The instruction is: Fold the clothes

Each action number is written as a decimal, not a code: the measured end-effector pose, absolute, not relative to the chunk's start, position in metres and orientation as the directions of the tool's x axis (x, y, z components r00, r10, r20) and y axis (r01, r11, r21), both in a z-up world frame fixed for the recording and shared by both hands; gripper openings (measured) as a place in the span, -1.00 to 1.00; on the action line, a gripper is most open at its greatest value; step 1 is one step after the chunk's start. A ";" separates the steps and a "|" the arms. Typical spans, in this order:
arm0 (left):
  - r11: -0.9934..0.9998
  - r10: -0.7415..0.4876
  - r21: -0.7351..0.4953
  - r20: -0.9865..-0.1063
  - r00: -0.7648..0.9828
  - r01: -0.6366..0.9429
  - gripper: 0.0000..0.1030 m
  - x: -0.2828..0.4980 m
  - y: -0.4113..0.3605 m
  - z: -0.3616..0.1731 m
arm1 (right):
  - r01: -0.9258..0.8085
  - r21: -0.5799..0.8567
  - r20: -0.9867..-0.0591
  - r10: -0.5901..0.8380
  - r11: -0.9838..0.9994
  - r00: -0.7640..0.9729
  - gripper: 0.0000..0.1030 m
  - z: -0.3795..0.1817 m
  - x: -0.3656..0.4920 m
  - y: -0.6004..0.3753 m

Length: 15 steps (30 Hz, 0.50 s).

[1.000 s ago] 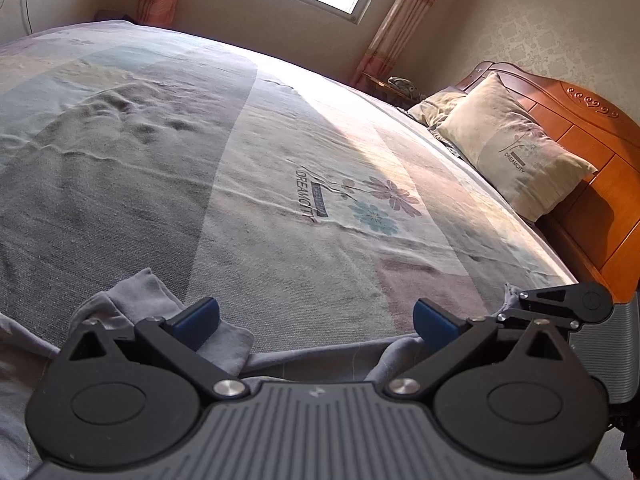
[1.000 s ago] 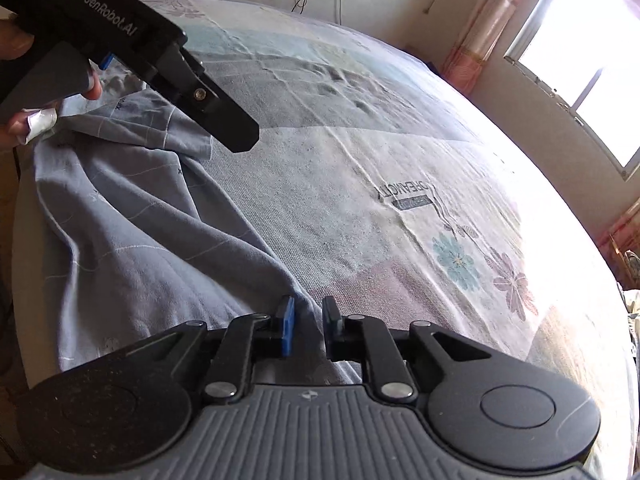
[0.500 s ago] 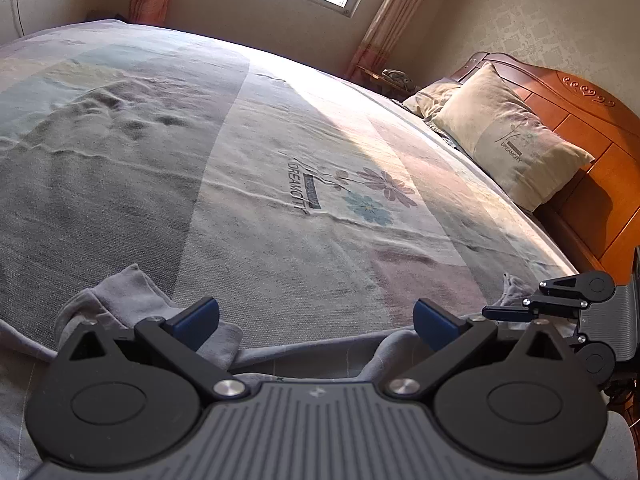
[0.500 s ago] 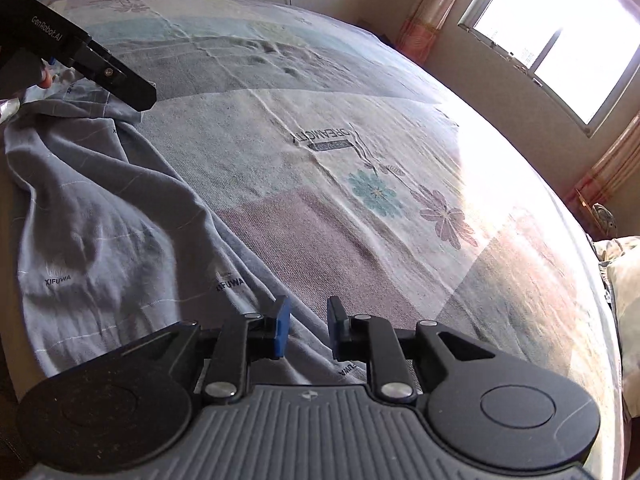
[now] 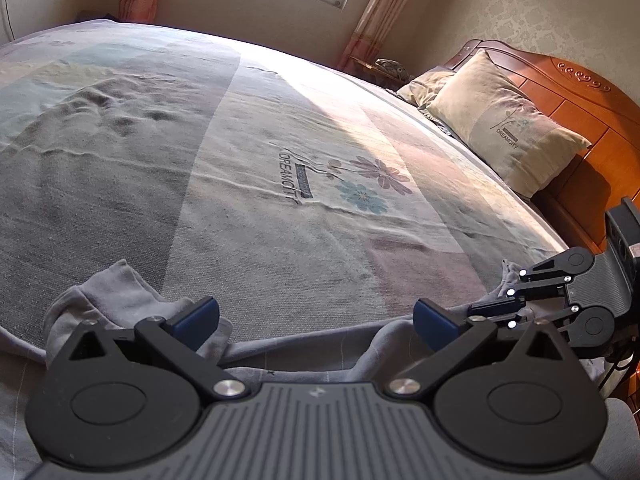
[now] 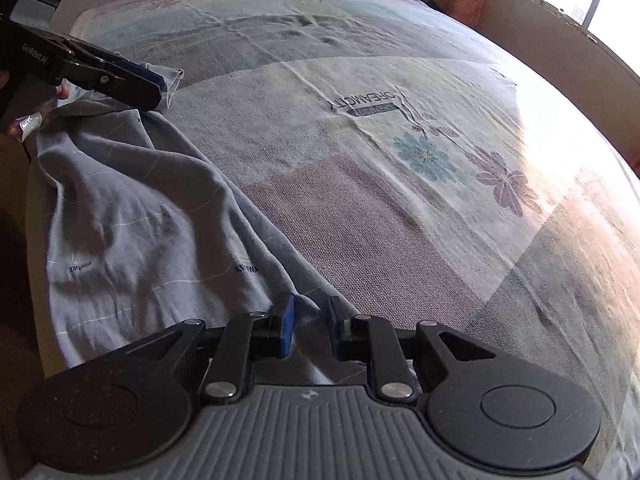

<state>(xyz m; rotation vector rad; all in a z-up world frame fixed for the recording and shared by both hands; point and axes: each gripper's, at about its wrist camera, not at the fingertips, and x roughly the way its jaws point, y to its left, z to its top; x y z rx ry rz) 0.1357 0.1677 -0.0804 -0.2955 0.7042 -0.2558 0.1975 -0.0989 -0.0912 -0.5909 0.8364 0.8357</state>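
While the bed (image 5: 248, 152) fills the room, all work sits at its near edge, far from the pillow (image 5: 508, 128). Grey garment (image 6: 132, 216): lies crumpled along that edge, partly draped over it, long axis parallel to the edge, one end bunched by the left tool. Left gripper (image 5: 316, 320): jaws wide, hovering over that bunched end, nothing held. Right gripper (image 6: 310, 326): jaws narrow, cloth between them at the garment's other end; cannot tell whether the pads pinch it. Judgement: spreading step, before any fold. Next move calls for a firm grip at both ends, then drawing the garment flat onto the bed.
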 end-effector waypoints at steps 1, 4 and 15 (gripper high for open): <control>0.928 -0.326 -0.350 -0.594 0.735 0.129 0.99 0.136 0.168 -0.080 | -0.832 -0.145 -0.826 0.397 0.536 0.400 -0.72 -0.091 0.196 -0.097; 0.926 -0.328 -0.355 -0.585 0.742 0.129 0.99 0.135 0.169 -0.078 | -0.821 -0.202 -0.805 0.387 0.534 0.449 -0.92 -0.089 0.195 -0.091; 0.925 -0.335 -0.351 -0.577 0.745 0.144 0.99 0.133 0.165 -0.076 | -0.706 -0.254 -0.715 0.364 0.661 0.597 -0.71 -0.060 0.143 -0.114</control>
